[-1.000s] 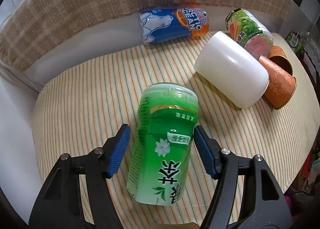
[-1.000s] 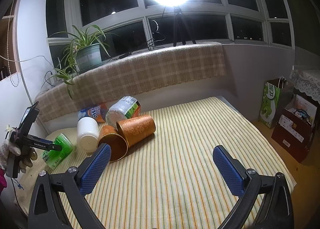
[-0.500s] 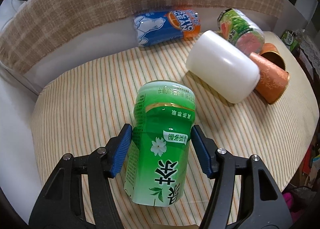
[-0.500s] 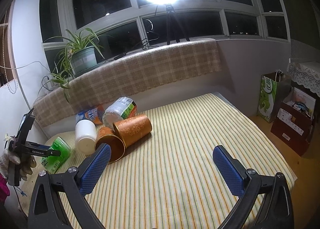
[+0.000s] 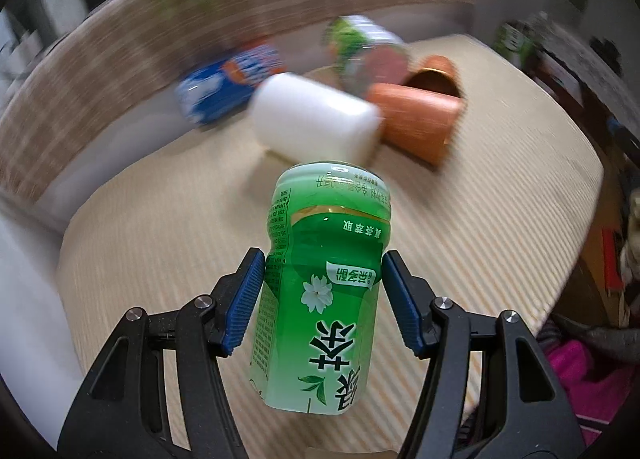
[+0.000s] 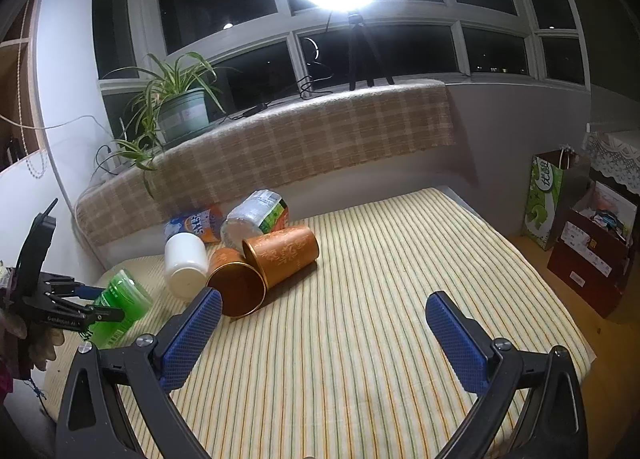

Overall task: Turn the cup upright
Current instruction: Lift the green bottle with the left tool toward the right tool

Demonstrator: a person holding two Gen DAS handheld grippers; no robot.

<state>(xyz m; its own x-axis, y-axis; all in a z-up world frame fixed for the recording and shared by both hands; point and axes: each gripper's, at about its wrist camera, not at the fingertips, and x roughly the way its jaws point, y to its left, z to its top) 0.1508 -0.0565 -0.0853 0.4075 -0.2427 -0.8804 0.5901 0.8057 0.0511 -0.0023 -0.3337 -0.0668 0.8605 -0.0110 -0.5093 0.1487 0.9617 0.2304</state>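
Green and glossy, the cup filled the lower centre of the left wrist view, pinched at its waist between the blue pads of the left gripper. Its label, with a white flower and large white Chinese characters, read upside down; the smaller print was too fine to make out. Whether its lower end touched the striped cloth could not be told. In the right wrist view the same cup sat at the left edge, partly hidden by the dark frame of the left gripper that held it.

Behind it, in the upper middle of the left wrist view, everything was smeared by blur: a white cup on its side, a blue and orange cup with unreadable lettering, a clear cup with a green and red label, and two orange cups lying together. The right wrist view showed these sharply, the white cup beside the orange pair.

At the bottom of that view the right gripper hung with its pads spread wide, holding nothing. A potted plant stood on the ledge at upper left, and a green paper bag at the right edge was partly cut off.
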